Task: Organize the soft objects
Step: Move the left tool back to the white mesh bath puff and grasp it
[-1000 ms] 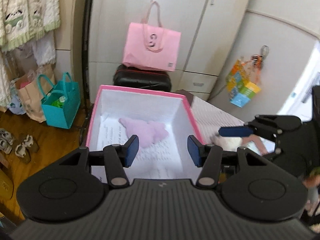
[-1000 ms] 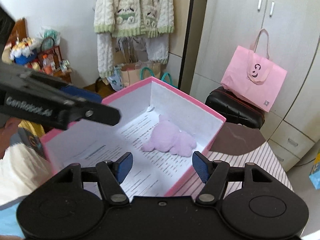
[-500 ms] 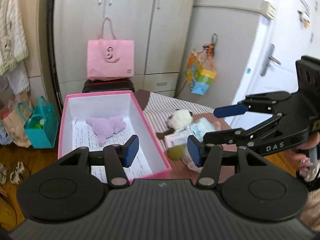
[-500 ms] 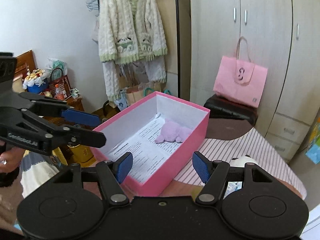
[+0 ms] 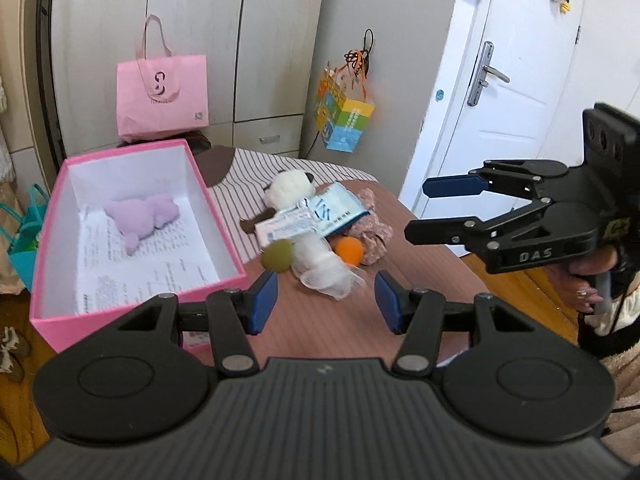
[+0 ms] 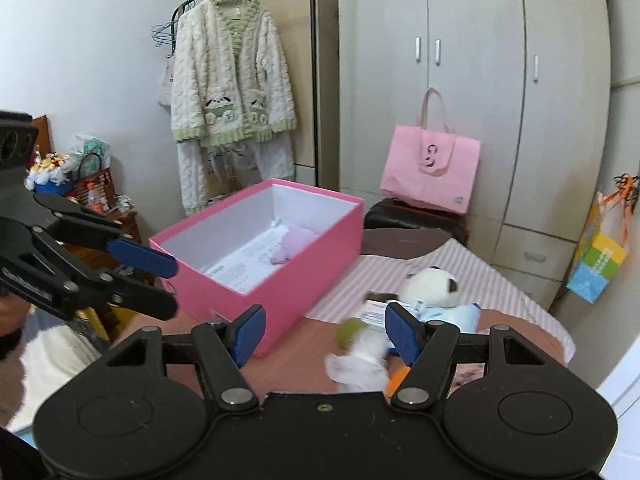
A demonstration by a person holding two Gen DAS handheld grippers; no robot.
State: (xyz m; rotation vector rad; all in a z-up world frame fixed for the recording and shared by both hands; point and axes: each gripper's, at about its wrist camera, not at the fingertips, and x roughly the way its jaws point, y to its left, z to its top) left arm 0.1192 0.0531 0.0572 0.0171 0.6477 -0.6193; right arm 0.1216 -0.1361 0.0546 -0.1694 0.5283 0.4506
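Both views are bright with even daylight; shadows are soft and faint. The white door (image 5: 516, 92) right of the left gripper's fingers (image 5: 264, 300) is nearly blown out. Fisheye bending curves the wardrobe (image 6: 472, 80) edges, and the right wrist view has black corners. Ahead of the right gripper's fingers (image 6: 402, 336), the white mesh bundle (image 6: 360, 368) and the green ball (image 6: 347, 331) are smeared by motion blur. The pink box (image 6: 304, 276) edge looks slightly soft too.
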